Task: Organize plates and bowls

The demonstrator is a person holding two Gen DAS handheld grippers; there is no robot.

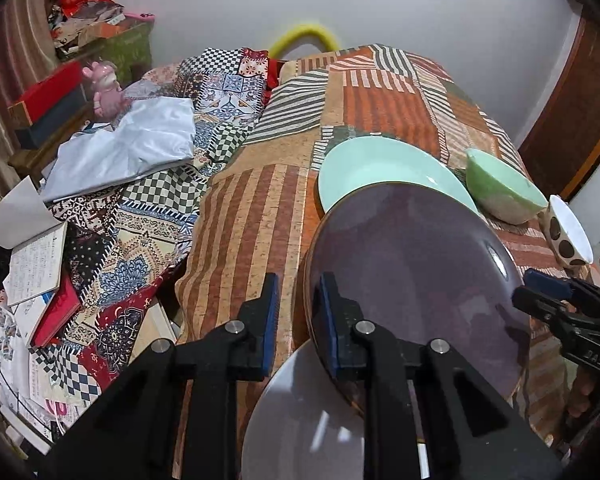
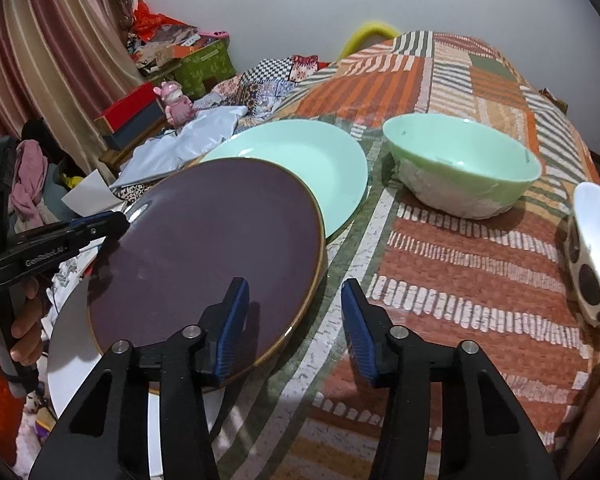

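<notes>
A dark purple plate (image 1: 412,264) (image 2: 208,252) lies tilted, overlapping a mint green plate (image 1: 372,168) (image 2: 312,160) behind it and a white plate (image 1: 300,420) (image 2: 72,352) under its near edge. My left gripper (image 1: 298,316) is open, its jaws straddling the purple plate's left rim; it shows in the right wrist view (image 2: 100,226) at that rim. My right gripper (image 2: 294,320) is open and empty, straddling the plate's right rim. A green bowl (image 1: 500,188) (image 2: 460,164) and a spotted white bowl (image 1: 568,236) (image 2: 596,252) stand to the right.
All sits on a striped patchwork bedcover (image 1: 260,216) (image 2: 460,280). Books and papers (image 1: 36,272), a white cloth (image 1: 128,148), boxes and a pink toy (image 2: 176,104) crowd the left side. A wall stands behind.
</notes>
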